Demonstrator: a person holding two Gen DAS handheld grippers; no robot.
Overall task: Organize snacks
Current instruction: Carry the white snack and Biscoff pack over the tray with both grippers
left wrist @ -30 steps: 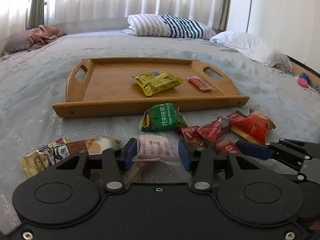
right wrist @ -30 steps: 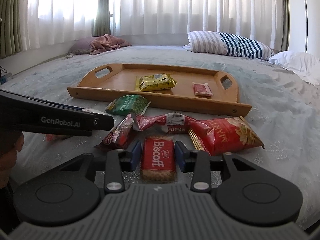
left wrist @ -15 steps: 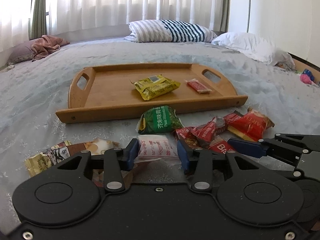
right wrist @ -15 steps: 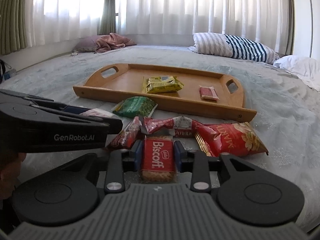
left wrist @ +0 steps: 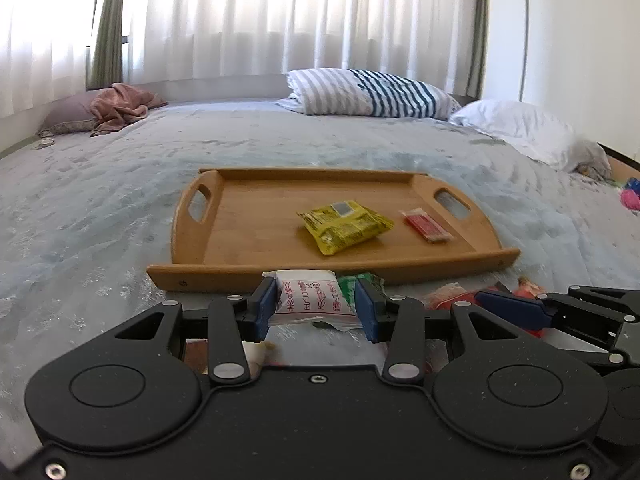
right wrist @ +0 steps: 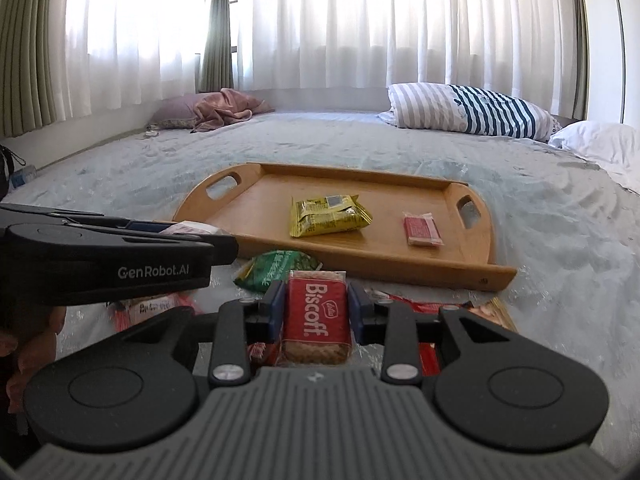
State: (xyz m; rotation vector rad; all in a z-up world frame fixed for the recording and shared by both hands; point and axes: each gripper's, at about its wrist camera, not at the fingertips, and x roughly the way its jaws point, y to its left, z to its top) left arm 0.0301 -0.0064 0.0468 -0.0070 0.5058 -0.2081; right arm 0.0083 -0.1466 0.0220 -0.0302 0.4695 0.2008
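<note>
Gripping a white snack packet (left wrist: 310,298), the left gripper (left wrist: 316,305) holds it clear of the bed (left wrist: 100,208), jaws clamped on its sides. The right gripper (right wrist: 316,312) has its jaws pressed against a red Biscoff packet (right wrist: 315,316), just in front of the wooden tray (right wrist: 492,240). On the tray lie a yellow packet (right wrist: 328,216) and a small red packet (right wrist: 420,230). A green packet (right wrist: 276,270) lies on the bed beside the tray's near rim.
</note>
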